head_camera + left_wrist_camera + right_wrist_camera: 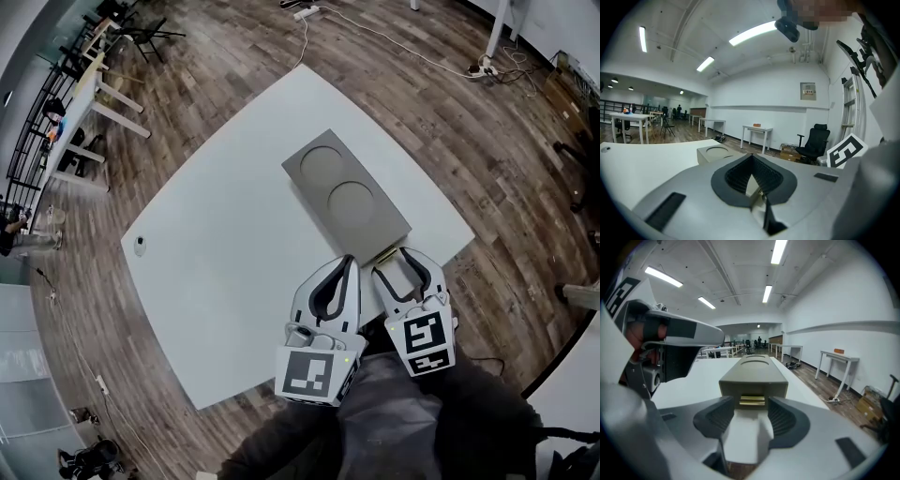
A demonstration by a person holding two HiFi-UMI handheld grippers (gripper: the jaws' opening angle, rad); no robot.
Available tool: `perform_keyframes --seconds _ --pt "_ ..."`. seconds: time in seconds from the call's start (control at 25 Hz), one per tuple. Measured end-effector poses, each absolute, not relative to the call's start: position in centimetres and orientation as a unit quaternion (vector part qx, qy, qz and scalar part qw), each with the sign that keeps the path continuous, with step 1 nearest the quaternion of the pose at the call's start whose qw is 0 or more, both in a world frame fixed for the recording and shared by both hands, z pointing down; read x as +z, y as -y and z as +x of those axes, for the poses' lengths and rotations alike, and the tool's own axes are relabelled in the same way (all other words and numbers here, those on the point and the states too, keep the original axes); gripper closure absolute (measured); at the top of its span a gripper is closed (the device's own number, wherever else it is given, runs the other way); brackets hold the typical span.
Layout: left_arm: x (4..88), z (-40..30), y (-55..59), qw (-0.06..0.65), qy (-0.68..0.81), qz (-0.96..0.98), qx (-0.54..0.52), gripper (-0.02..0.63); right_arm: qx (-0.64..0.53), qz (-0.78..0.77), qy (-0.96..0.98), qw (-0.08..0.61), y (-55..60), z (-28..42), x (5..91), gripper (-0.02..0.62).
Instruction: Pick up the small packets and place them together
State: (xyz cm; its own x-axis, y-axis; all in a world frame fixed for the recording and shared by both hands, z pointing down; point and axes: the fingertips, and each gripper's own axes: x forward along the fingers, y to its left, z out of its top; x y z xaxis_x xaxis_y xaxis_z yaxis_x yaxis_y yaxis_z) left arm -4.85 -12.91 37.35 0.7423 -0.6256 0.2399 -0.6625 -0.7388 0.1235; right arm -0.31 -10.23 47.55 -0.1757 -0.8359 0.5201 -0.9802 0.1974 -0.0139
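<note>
Facing the near end of the grey box [345, 187] on the white table [216, 244], the right gripper [394, 264] has its jaws spread, pinching nothing. Thin gold packets [752, 401] lie stacked in a slot in that end. The left gripper [349, 262], just beside the box's near corner, has its jaws pressed together.

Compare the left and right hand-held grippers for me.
The left hand-held gripper has its jaws together at the tips; the right hand-held gripper has them apart. The left aims beside the box; the right squarely faces its near end. Both are empty, side by side.
</note>
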Motion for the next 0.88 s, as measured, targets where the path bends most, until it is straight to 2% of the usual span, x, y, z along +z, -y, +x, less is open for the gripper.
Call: perform_keyframes --seconds 0.32,0.44,0.88 --pt "37.43 -4.99 13.06 0.104 0.346 0.927 0.097 0.603 0.177 0.615 0.737 0.219 11.33 0.05 47.68 0.382" --pt "37.67 -4.84 13.03 0.102 0.347 0.928 0.095 0.603 0.183 0.613 0.737 0.217 11.29 0.13 48.16 0.419" --pt "37.16 -4.53 12.14 0.097 0.351 0.926 0.096 0.603 0.181 0.611 0.741 0.210 10.59 0.39 48.03 0.420"
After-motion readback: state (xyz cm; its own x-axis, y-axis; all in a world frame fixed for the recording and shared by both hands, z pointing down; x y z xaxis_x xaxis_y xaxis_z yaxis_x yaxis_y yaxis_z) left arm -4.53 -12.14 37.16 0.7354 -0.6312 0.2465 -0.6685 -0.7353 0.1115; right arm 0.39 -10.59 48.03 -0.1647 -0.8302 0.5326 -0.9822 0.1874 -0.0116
